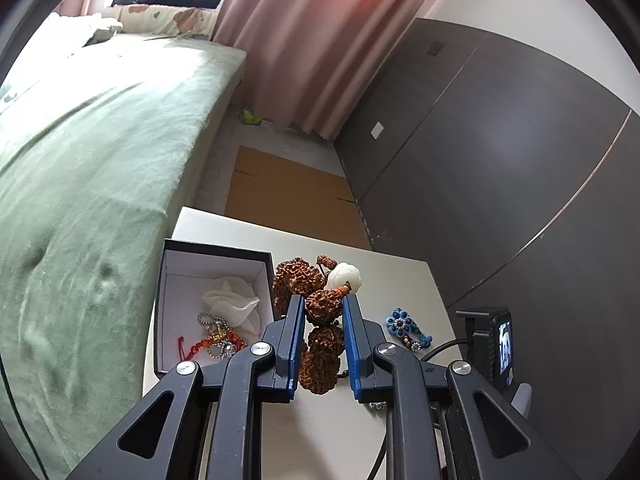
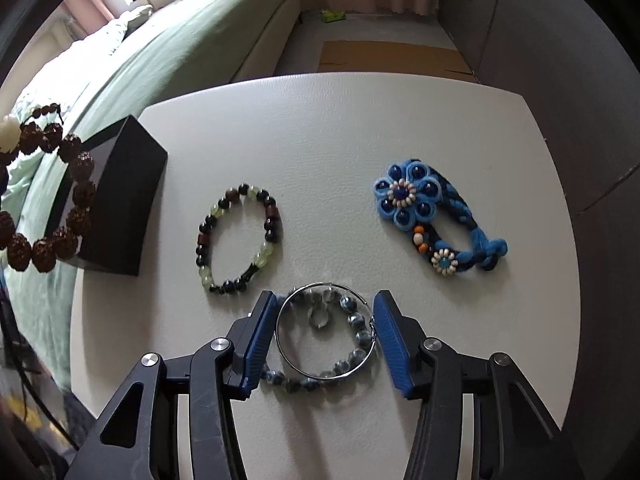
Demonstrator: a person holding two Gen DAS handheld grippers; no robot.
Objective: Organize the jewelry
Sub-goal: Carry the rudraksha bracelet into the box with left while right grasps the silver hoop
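Note:
My left gripper [image 1: 323, 306] is shut on a brown rudraksha-seed bracelet [image 1: 318, 308] with a white carved bead [image 1: 345, 277], held in the air beside the open black jewelry box [image 1: 218, 252]. The bracelet also shows hanging at the left of the right wrist view [image 2: 52, 196]. The box holds a silver chain and red cord [image 1: 214, 340] and white tissue. My right gripper [image 2: 324, 300] is open, its fingers either side of a silver bangle [image 2: 326, 332] that lies on a grey bead bracelet [image 2: 356, 340] on the white table [image 2: 320, 128].
A green-and-dark bead bracelet [image 2: 239, 238] and a blue flower bracelet [image 2: 432, 220] lie on the table. The box shows from outside [image 2: 120, 200] at the table's left edge. A green bed [image 1: 80, 160] stands to the left, dark cabinets [image 1: 500, 160] to the right.

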